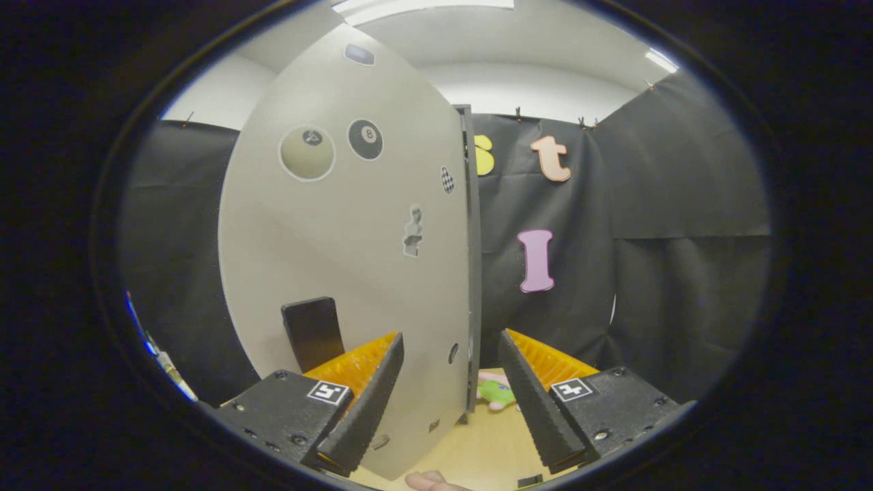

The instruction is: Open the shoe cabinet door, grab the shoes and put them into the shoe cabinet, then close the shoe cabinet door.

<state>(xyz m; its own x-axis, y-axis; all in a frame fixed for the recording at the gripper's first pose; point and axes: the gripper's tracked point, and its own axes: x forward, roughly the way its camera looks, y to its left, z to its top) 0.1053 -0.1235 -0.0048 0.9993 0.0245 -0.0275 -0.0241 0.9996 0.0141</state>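
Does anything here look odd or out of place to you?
One small thing: a pink and green soft item lies on the floor beyond the gripper, by the foot of the sticker-covered cabinet door. The door's free edge stands between the open fingers. Nothing looks spilled or broken.

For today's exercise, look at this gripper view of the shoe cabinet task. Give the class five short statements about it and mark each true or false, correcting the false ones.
1. The hand-held gripper is open. True.
2. The cabinet door's free edge lies between the fingers. True.
3. Both fingers press on the door. False: a gap shows beside the right finger.
4. An eight-ball sticker is on the door. True.
5. A shoe is held in the gripper. False: it holds nothing; a green and pink object lies beyond the fingers.
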